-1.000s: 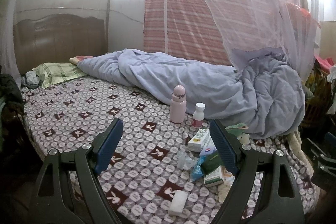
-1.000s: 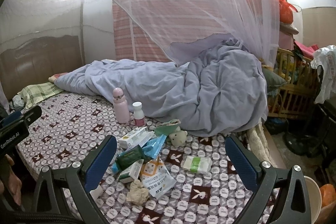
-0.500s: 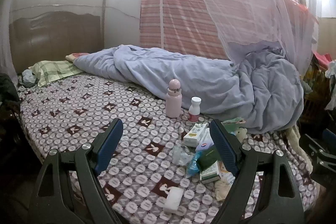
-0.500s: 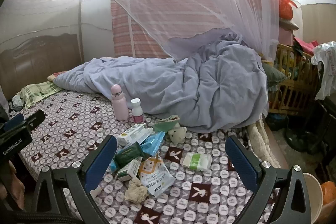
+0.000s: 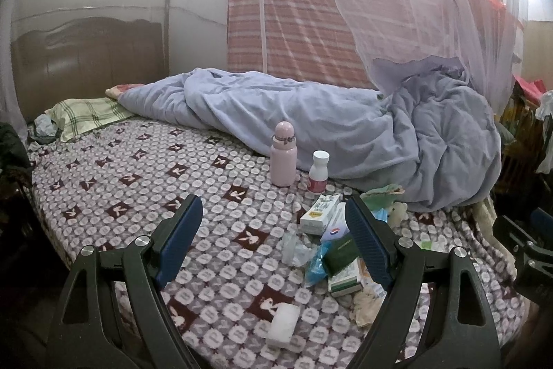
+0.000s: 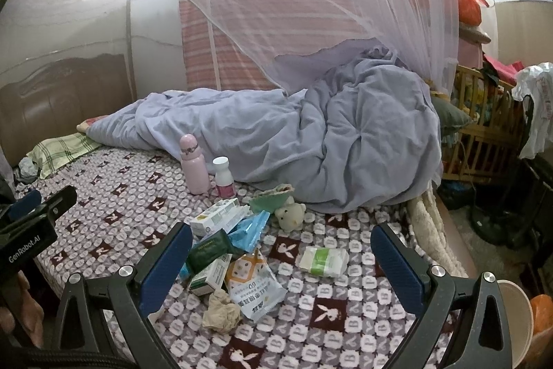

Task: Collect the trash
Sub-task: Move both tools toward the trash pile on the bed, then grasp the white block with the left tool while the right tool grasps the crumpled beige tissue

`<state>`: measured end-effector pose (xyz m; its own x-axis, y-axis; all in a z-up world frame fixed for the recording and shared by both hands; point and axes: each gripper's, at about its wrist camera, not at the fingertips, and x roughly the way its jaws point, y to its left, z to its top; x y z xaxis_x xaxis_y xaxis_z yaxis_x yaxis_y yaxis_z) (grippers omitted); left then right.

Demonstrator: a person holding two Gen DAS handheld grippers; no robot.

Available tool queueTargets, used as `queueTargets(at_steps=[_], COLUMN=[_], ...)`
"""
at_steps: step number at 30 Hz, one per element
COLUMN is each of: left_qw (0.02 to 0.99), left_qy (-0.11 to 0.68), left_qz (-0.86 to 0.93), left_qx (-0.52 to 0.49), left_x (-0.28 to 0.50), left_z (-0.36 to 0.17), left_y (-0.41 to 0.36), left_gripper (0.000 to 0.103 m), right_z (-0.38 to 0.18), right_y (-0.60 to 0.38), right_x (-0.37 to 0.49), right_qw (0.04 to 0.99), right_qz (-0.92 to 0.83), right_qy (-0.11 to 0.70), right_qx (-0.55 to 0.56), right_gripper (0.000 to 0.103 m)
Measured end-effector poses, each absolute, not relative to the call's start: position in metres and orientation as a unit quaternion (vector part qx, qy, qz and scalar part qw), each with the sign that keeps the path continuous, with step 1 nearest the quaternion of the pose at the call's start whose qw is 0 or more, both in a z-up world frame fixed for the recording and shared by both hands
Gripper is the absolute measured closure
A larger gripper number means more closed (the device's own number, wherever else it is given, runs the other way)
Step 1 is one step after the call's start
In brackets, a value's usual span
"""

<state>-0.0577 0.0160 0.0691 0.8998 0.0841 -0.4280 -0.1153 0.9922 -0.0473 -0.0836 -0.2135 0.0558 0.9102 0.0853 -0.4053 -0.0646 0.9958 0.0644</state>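
Note:
Litter lies in a heap on the patterned bed sheet [image 6: 114, 223]: a printed snack wrapper [image 6: 254, 286], a crumpled tissue [image 6: 221, 310], a dark green packet [image 6: 209, 249], a blue wrapper [image 6: 250, 229] and white boxes [image 6: 216, 218]. A green-and-white tissue pack [image 6: 323, 260] lies apart to the right. My right gripper [image 6: 280, 234] hovers open above the heap, holding nothing. In the left wrist view the same heap [image 5: 331, 251] sits by the right finger of my open left gripper [image 5: 273, 210]. A white tissue pack [image 5: 283, 324] lies nearer.
A pink bottle [image 6: 193, 163] and a white pill bottle [image 6: 223, 177] stand behind the heap, beside a small plush toy [image 6: 290, 215]. A lilac duvet [image 6: 345, 134] is bunched along the back under mosquito netting. A cream bin rim [image 6: 515, 317] shows at the lower right.
Both views have drifted slightly, so the bottles and the heap sit a little higher and further left in frame. Both grippers stay open and empty.

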Motion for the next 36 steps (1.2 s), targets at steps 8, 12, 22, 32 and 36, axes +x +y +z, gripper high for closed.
queueTargets(at_steps=[8, 12, 22, 32, 36], left_qw=[0.972, 0.971, 0.968, 0.965, 0.963], left_qy=[0.225, 0.228, 0.242, 0.254, 0.26], left_qz=[0.051, 0.051, 0.055, 0.056, 0.058], left_qx=[-0.036, -0.038, -0.041, -0.039, -0.037], left_x=[-0.056, -0.055, -0.048, -0.042, -0.04], left_z=[0.064, 0.061, 0.053, 0.046, 0.042], left_y=[0.017, 0.018, 0.021, 0.022, 0.023], left_gripper=[0.019, 0.019, 0.019, 0.019, 0.019], right_z=[0.057, 0.056, 0.053, 0.048, 0.046], right_y=[-0.215, -0.215, -0.215, -0.216, -0.213], right_x=[-0.079, -0.079, -0.07, -0.06, -0.058], right_qw=[0.97, 0.973, 0.971, 0.967, 0.965], right_qz=[0.042, 0.044, 0.043, 0.046, 0.046], right_qy=[0.232, 0.223, 0.229, 0.247, 0.254], right_qx=[0.053, 0.05, 0.044, 0.048, 0.04], right_gripper=[0.001, 0.001, 0.001, 0.001, 0.001])
